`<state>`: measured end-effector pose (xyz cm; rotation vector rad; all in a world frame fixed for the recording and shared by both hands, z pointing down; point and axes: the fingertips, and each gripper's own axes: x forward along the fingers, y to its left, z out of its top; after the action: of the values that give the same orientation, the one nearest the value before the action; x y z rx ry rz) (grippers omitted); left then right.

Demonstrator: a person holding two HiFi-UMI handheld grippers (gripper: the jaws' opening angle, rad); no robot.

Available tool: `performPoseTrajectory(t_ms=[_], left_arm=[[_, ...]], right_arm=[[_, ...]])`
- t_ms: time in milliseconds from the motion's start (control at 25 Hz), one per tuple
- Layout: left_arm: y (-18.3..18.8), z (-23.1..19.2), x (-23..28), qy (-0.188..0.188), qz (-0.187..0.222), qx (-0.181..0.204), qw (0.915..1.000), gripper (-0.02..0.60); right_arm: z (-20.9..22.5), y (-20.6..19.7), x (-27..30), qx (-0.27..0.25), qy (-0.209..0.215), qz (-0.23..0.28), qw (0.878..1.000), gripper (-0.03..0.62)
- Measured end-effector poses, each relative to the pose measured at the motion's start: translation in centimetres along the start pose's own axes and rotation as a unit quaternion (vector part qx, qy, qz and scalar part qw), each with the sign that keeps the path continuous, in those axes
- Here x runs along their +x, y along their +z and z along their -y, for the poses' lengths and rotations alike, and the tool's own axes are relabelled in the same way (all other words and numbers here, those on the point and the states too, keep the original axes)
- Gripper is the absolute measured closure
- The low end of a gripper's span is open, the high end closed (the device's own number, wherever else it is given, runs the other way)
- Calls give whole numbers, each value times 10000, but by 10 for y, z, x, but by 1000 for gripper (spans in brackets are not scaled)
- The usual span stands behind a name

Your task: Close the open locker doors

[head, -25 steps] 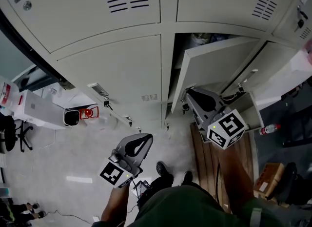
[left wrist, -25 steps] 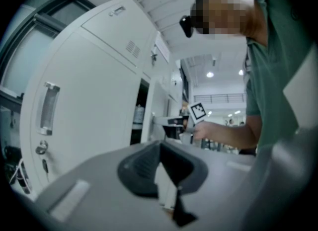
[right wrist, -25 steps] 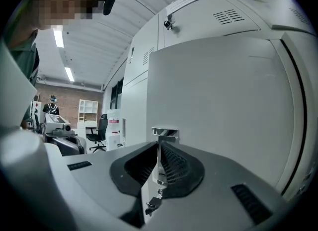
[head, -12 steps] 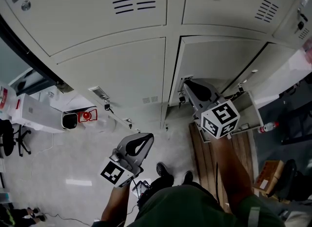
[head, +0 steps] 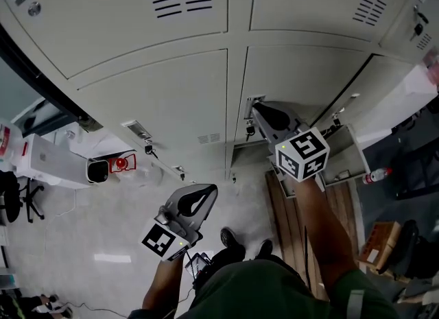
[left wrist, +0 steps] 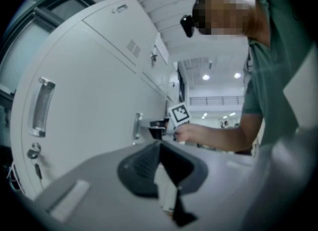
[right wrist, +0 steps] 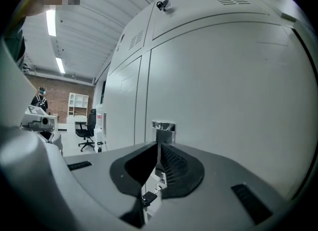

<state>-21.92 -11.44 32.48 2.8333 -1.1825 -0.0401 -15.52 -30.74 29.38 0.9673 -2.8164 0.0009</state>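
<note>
The lower middle locker door [head: 305, 81] lies flush with its frame. My right gripper [head: 256, 110] is shut and empty, its tips against that door at the metal handle [head: 253, 101] on its left edge. In the right gripper view the handle [right wrist: 163, 126] stands just past the shut gripper [right wrist: 159, 148]. Further right, another locker door [head: 401, 101] stands out from the row with a dark gap [head: 351, 81] beside it. My left gripper [head: 206, 193] hangs low over the floor, shut and empty, away from the lockers. The left gripper view shows that gripper [left wrist: 160, 145] and two door handles [left wrist: 41, 107].
A wooden pallet [head: 343, 208] lies on the floor under my right arm, with a bottle [head: 376, 175] at its far end. A white machine with a red part [head: 103, 165] stands at the left. My shoes [head: 230, 239] are near the locker base.
The lower middle door swung from ajar to flush as my right gripper pushed in toward the lockers. The left gripper stayed where it was.
</note>
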Motion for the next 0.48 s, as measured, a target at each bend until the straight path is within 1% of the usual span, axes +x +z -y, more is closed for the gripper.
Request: performPoseTrajectory(t_ms=[120,200,320,480], left_arm=[[1,7,8,-92,-38,83,9999,584],[2,13,13,-146,-31,99,9998,584],[2,22,20,-205,-47,116,9997,584],[6,37,34,-248,83,8,9997,584]], right_arm=[[-5,3,-2,15,89,19,10000,574],[-10,9,-14,5,128,99,9999,574],[-17,15,-42,-11,149,212,9997,574],[-21,6,-92,-22,125,209,9997,574]])
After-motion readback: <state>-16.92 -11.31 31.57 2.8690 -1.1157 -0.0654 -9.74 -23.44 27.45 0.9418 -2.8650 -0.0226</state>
